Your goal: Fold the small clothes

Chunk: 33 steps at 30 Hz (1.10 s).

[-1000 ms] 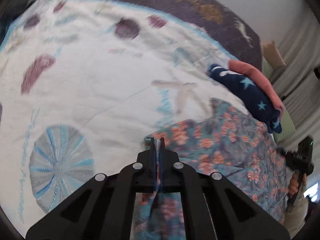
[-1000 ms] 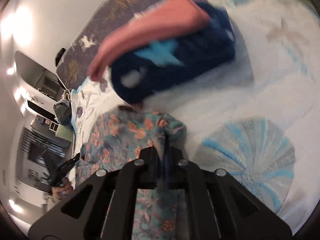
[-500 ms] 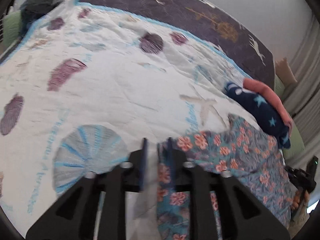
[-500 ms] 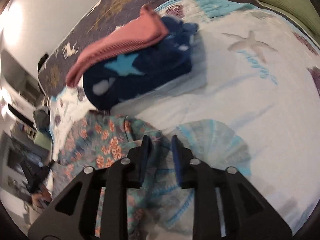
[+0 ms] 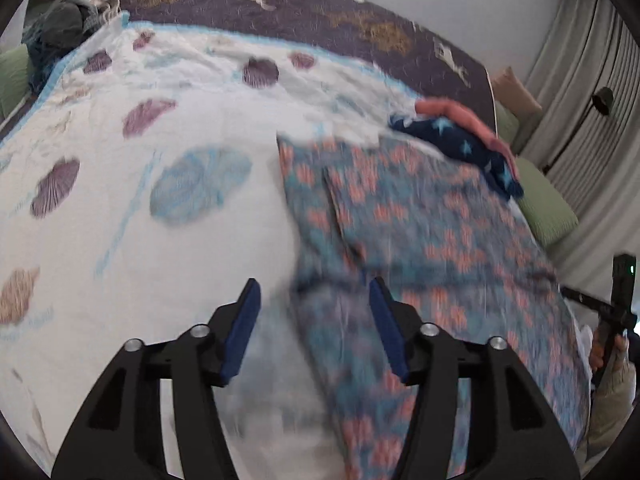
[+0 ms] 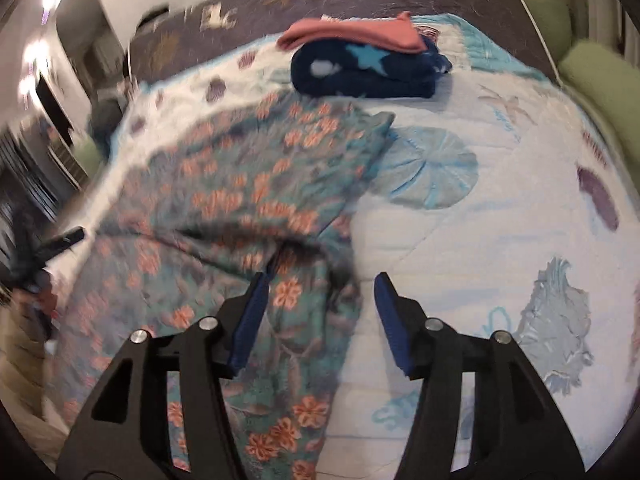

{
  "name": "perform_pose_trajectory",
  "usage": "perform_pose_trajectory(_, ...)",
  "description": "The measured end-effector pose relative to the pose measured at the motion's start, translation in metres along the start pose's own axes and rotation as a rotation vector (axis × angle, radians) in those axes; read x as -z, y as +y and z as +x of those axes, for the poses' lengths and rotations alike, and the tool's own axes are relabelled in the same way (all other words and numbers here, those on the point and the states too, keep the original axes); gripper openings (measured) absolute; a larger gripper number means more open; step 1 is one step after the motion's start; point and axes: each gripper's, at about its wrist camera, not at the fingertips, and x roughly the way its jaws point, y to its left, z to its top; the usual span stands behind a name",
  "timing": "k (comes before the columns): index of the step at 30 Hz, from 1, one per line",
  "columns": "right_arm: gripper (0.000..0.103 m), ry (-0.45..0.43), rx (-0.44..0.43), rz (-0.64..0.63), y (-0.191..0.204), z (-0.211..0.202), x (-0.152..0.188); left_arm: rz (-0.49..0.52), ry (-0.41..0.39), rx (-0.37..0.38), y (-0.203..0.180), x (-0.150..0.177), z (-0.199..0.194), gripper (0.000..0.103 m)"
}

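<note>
A teal garment with orange flowers (image 5: 420, 232) lies spread on the white seashell quilt (image 5: 160, 152); it also shows in the right wrist view (image 6: 240, 200). My left gripper (image 5: 314, 320) is open and empty, above the garment's left edge. My right gripper (image 6: 320, 312) is open and empty, above the garment's right edge. A folded navy star garment (image 6: 360, 72) with a folded pink one (image 6: 352, 32) on top sits beyond the floral garment. The other gripper (image 5: 618, 304) shows at the far right of the left wrist view.
A dark purple patterned blanket (image 5: 320, 12) runs along the far side of the bed. Green pillows (image 6: 600, 76) lie at the bed's edge. A dark clothes pile (image 5: 64, 28) sits at the far left corner. Curtains (image 5: 592, 100) hang to the right.
Both grippers were shut on the floral garment a second ago. They have opened, let it go and pulled back. The garment now lies spread on the quilt.
</note>
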Motion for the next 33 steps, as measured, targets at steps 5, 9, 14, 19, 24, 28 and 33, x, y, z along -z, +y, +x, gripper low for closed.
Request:
perform_pose_trajectory(5,0.007,-0.014,0.186,0.051,-0.003,0.025,-0.009,-0.004,0.018,-0.075,0.002,0.012,0.002,0.034)
perform_pose_trajectory(9,0.013,-0.015,0.014,0.277,-0.046,0.021,0.000,-0.097,0.025,-0.086,0.017,0.021,-0.016,0.000)
perform_pose_trajectory(14,0.057,-0.050,0.008,0.168,-0.027,-0.035,0.034,-0.096,0.032,-0.005,0.026,0.051,-0.061,0.001)
perform_pose_trajectory(19,0.057,-0.053,-0.054,0.178,-0.021,-0.082,0.079,-0.032,0.023,0.019,0.004,0.084,-0.090,0.046)
perform_pose_trajectory(24,0.057,-0.021,-0.107,0.180,-0.003,-0.108,0.138,0.029,0.098,0.001,-0.016,0.119,-0.096,0.051)
perform_pose_trajectory(28,0.057,-0.002,-0.093,0.177,0.002,-0.124,0.182,0.036,0.097,-0.005,-0.017,0.142,-0.114,0.054)
perform_pose_trajectory(33,0.057,-0.005,-0.146,0.221,0.000,-0.144,0.213,0.016,0.119,0.008,-0.017,0.160,-0.130,0.056)
